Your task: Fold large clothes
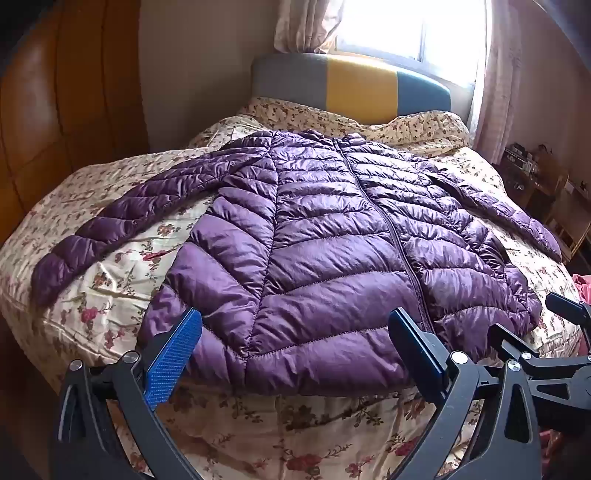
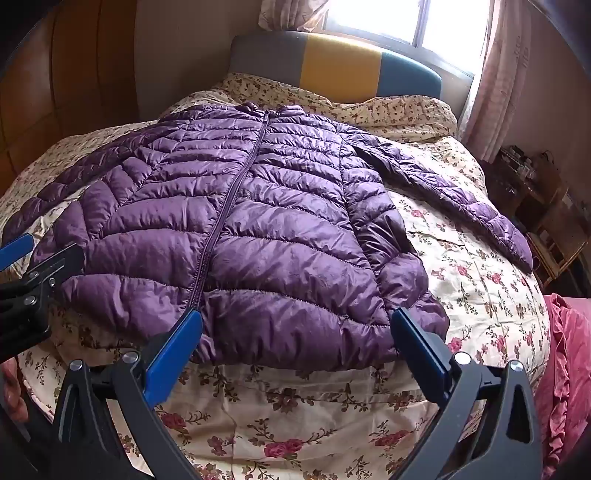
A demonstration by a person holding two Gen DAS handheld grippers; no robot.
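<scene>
Left gripper (image 1: 295, 332): held wide open above the jacket's near hem, left of the zipper; nothing is gripped.
Right gripper (image 2: 297, 332): likewise spread fully, over the hem to the right of the zipper; nothing is held.
Purple puffer jacket (image 1: 314, 236): laid flat, front up and zipped, on the bed, both sleeves spread outward from the body.
Floral bedspread (image 2: 295, 413): seen under the jacket on all sides.
Headboard (image 1: 354, 88): grey, yellow and blue panels, beyond the jacket's collar.
Window (image 2: 406, 22): bright, behind the headboard, flanked by curtains.

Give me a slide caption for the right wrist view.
Open right hand-held gripper above the hem of a purple jacket spread on a bed.
</scene>
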